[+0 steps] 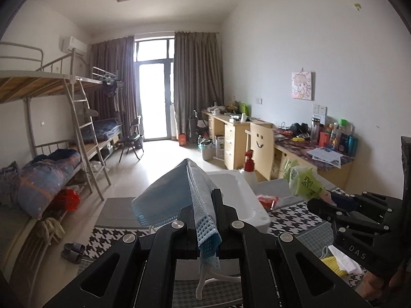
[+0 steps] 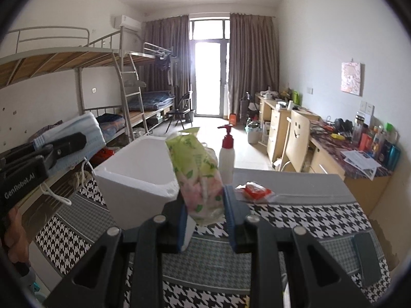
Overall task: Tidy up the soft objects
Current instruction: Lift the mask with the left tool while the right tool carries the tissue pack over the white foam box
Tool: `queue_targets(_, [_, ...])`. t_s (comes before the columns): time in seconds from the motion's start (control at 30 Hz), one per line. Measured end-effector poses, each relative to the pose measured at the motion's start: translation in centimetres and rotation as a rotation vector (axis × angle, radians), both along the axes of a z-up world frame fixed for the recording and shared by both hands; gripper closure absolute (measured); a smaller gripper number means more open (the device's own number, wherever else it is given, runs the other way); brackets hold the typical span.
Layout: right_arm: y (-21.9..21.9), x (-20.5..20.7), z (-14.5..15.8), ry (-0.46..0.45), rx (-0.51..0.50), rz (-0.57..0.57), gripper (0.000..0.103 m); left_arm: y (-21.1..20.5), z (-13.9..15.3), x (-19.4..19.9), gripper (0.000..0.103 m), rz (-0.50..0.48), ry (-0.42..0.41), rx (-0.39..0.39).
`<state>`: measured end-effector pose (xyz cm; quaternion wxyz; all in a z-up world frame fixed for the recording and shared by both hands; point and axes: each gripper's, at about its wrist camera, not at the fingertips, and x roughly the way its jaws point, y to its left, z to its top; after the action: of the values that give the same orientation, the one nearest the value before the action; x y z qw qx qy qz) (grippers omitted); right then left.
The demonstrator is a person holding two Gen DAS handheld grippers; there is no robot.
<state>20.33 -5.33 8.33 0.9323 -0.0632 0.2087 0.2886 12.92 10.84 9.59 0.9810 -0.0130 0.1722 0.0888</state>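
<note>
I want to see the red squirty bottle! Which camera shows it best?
The right wrist view: the spray bottle stands whole beside the white bin. In the left wrist view the bottle is partly hidden behind that bin.

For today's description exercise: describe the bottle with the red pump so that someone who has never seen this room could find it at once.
Start at the table with the black-and-white houndstooth cloth. At its far edge, just right of the white foam box, stands the pump bottle, upright. It is the only bottle on this table: white body, red collar and red pump head.
</note>
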Motion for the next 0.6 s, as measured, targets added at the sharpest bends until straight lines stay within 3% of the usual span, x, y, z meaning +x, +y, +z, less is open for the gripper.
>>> queue_targets(0.27, [2.6, 0.8, 1.2, 0.006, -0.014, 0.081, 0.073, 1.8, 0.6, -0.1, 0.096, 0.064, -0.017, 0.017])
queue_targets(0.6, [5.8, 2.3, 1.2, 0.044, -0.049, 0.105, 0.073, 4.2, -0.8, 0.8, 0.096, 0.121, 0.024, 0.007])
